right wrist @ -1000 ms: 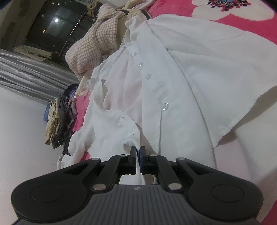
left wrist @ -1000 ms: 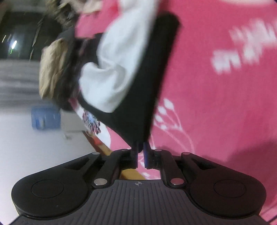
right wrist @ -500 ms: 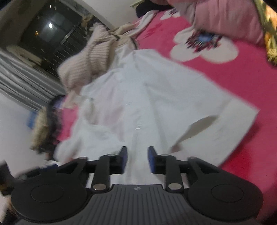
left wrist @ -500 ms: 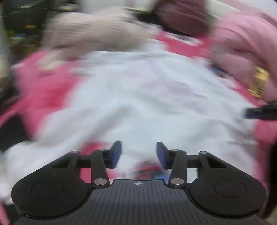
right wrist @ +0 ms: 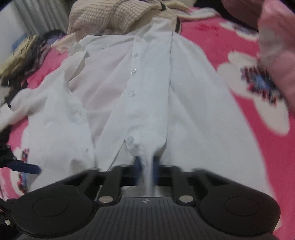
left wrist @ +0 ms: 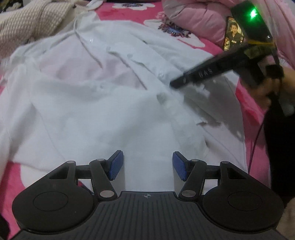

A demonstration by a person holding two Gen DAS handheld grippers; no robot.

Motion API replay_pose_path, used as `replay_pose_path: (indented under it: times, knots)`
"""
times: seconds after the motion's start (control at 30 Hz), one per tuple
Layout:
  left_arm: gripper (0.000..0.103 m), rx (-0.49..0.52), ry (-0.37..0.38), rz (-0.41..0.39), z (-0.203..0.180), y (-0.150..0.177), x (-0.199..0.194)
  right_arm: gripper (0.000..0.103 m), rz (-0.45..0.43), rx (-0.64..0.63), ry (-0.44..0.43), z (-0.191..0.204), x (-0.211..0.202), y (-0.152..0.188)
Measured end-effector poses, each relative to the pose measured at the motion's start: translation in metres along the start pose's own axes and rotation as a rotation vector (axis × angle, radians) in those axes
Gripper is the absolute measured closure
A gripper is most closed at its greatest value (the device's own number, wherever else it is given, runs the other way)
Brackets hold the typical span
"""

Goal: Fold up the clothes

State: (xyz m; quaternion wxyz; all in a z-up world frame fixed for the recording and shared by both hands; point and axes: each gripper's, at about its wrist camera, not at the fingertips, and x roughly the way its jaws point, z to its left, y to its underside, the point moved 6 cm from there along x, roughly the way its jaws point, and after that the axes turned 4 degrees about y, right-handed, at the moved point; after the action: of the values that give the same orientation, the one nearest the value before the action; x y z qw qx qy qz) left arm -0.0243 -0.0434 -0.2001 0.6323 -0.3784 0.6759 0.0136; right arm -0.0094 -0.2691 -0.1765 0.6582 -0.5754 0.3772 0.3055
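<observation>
Right gripper [right wrist: 146, 164] jaws clamp the white shirt [left wrist: 103, 103] placket; left gripper [left wrist: 147, 165] jaws, just opened, stand wide and empty above its hem.

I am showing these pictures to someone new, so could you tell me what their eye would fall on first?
A white button-up shirt lies spread across the pink flowered blanket. The right hand-held gripper is shut on a pinch of the shirt's button placket near the hem, while the left hand-held gripper hangs open above the cloth. A beige knit garment is heaped beyond the collar.
</observation>
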Motion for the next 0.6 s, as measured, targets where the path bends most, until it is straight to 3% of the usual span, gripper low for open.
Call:
replay_pose_path:
  times: [0.13, 0.27, 0.33, 0.43, 0.53, 0.6]
  knots:
    - [0.044, -0.01, 0.015, 0.008, 0.003, 0.005, 0.004, 0.102, -0.11, -0.037, 0.164, -0.035, -0.018, -0.035]
    - [0.044, -0.042, 0.032, 0.006, 0.009, 0.003, 0.003, 0.098, -0.169, 0.068, 0.33, -0.095, -0.018, -0.068]
    - [0.044, -0.057, 0.037, 0.001, 0.011, 0.002, 0.004, 0.081, -0.162, 0.098, 0.439, -0.118, -0.012, -0.071]
    - [0.044, -0.071, 0.04, -0.006, 0.013, 0.002, 0.002, 0.071, -0.223, 0.152, 0.53, -0.133, -0.029, -0.062]
    - [0.044, -0.079, 0.032, -0.028, 0.017, 0.001, -0.005, 0.07, -0.366, 0.234, 0.512, -0.131, -0.076, -0.048]
    - [0.044, -0.093, 0.03, -0.045, 0.02, -0.001, -0.008, 0.068, -0.456, 0.277, 0.365, -0.117, -0.113, -0.035]
